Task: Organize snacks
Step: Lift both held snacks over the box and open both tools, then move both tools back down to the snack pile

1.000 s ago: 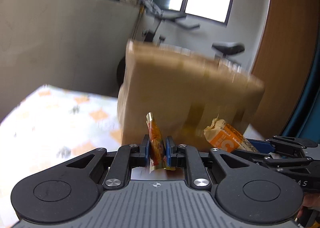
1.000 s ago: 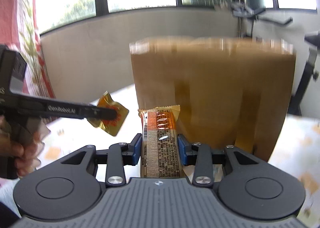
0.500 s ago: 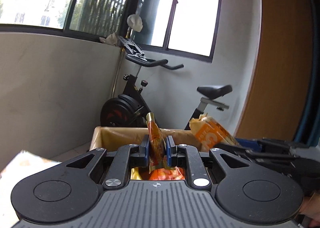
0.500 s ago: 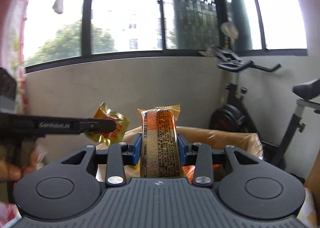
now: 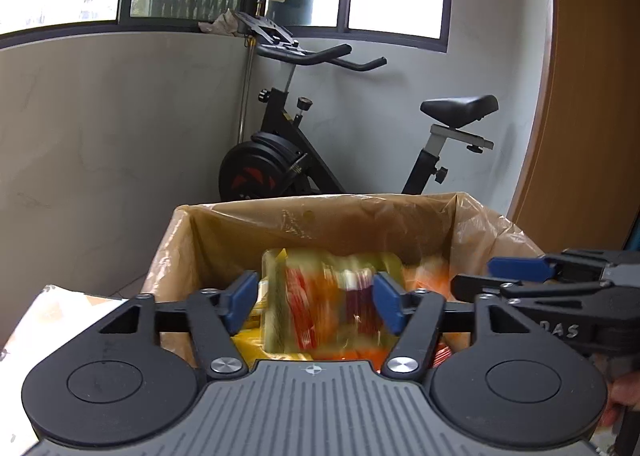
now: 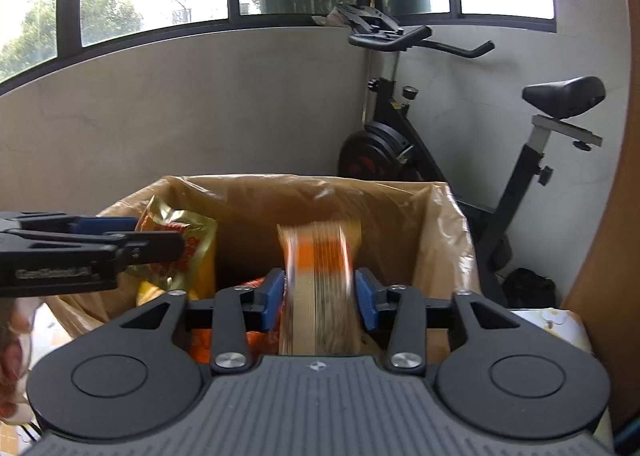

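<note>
Left gripper (image 5: 313,306): fingers parted to a middling width, the blue pads (image 5: 240,302) clear of anything; its jaws have just been opening; nothing is gripped.
Gold snack packet (image 5: 316,304): blurred, loose in the gap between the left fingers and over the box mouth; no pad presses on it; in the right wrist view it shows beside the left gripper's tip, gold with red print, near the box's left wall; its long axis cannot be told through the blur.
Right gripper (image 6: 320,298): fingers partly spread, a narrow gap showing on each side of the bar; its jaws have just been opening; the pads do not press on the bar.
Orange snack bar (image 6: 320,284): blurred, standing upright between the right fingers, long axis running up and away from the camera; the orange band is at the upper part, the pale printed panel lower down; its far end points into the box.
Cardboard box (image 5: 460,216): open at the top, lined with a brown plastic bag (image 6: 448,224) folded over the rim; orange and yellow packets (image 5: 428,276) lie inside; both grippers hang over its near edge, side by side.
Table (image 5: 48,304): patterned cloth shows at the lower left of the left wrist view, beside the box.
Background: an exercise bike (image 5: 288,152) stands behind the box against a grey wall; windows above.
Person: a hand (image 5: 622,396) grips the right gripper's handle at the edge of the left wrist view.
</note>
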{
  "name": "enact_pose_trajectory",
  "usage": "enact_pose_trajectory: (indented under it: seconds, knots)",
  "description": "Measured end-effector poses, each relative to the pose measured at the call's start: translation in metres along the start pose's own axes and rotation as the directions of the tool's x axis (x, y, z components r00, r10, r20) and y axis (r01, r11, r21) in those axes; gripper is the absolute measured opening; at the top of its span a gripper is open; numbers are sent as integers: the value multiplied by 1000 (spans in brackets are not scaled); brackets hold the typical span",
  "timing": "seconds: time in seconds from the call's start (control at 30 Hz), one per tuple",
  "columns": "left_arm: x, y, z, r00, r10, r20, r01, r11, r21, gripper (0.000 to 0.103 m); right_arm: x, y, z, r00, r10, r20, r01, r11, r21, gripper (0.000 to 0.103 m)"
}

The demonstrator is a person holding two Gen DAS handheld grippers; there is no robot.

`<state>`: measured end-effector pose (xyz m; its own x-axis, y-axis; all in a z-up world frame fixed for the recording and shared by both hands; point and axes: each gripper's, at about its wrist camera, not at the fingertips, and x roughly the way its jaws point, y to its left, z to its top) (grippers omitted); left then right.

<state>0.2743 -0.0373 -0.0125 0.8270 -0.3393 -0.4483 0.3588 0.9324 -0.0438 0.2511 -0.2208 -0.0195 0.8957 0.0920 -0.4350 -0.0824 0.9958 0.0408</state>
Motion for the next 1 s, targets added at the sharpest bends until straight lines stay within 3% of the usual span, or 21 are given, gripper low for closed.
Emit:
enact_pose_trajectory:
  seconds: [0.07,0.5,0.67,1.0]
  knots:
    - [-3,2,-2,1000,2,3,-2,1000,0,79,-8,0,-2,1000,2,26,-2,1000,-5,68]
    - [-69,-3,-34,997,27,73,-26,1000,-8,89,-84,-24,-29,979,148,141,-138,987,-77,68]
    - [-93,-6,-53,995,24,97,-17,997,-71,89,-111,-41,-47,970,179,162,-168,982,-83,68]
    - [-87,-24,-98,997,48,54,-39,987,-157,86,-100,-58,-116,984,174,48,-169,981,-90,66]
